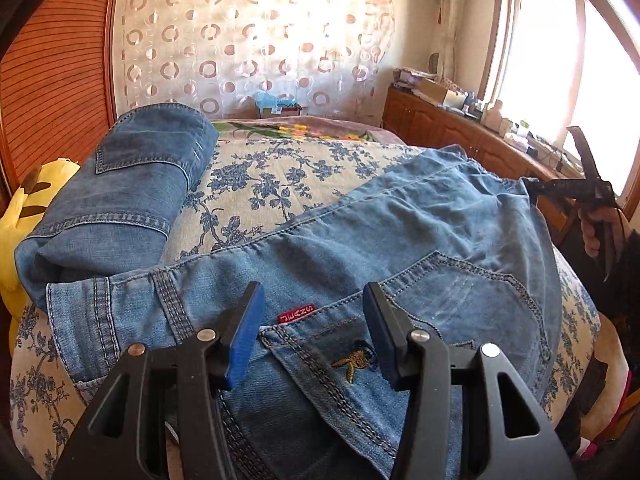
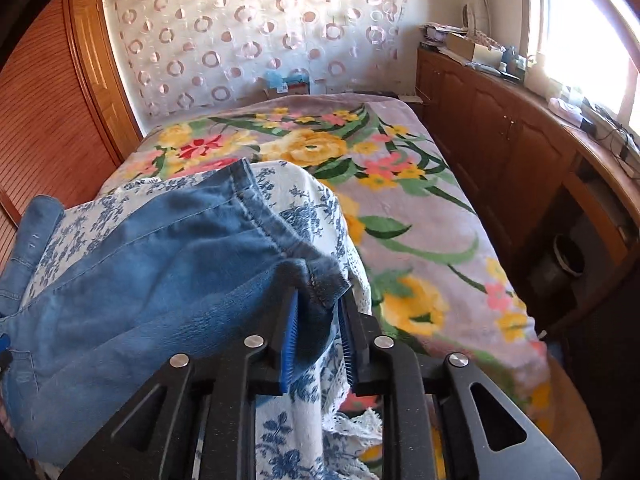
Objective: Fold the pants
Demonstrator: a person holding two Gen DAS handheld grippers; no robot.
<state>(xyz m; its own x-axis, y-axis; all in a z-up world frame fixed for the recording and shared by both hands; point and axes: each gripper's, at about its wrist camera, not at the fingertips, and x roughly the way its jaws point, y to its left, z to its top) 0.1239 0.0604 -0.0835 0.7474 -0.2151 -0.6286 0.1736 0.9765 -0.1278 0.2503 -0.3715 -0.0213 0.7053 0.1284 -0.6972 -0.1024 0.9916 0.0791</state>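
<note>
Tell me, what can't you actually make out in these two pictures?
- Left wrist view: the red label on the blue denim pants is too small to read.
- Left wrist view: the yellow soft object is mostly hidden behind the folded denim bundle.
- Right wrist view: whether the right gripper presses the pants hem is unclear.
- Both views: the window is glare; nothing outside shows.

Left claw: jaws parted, blue pads well apart, nothing pressed between them, pointing forward and downward. Right claw: jaws narrowly parted, angled downward, with a denim hem lying between the pads; contact with the pads cannot be told. In the left wrist view the right claw sits at 3 o'clock, gripped by a hand.
</note>
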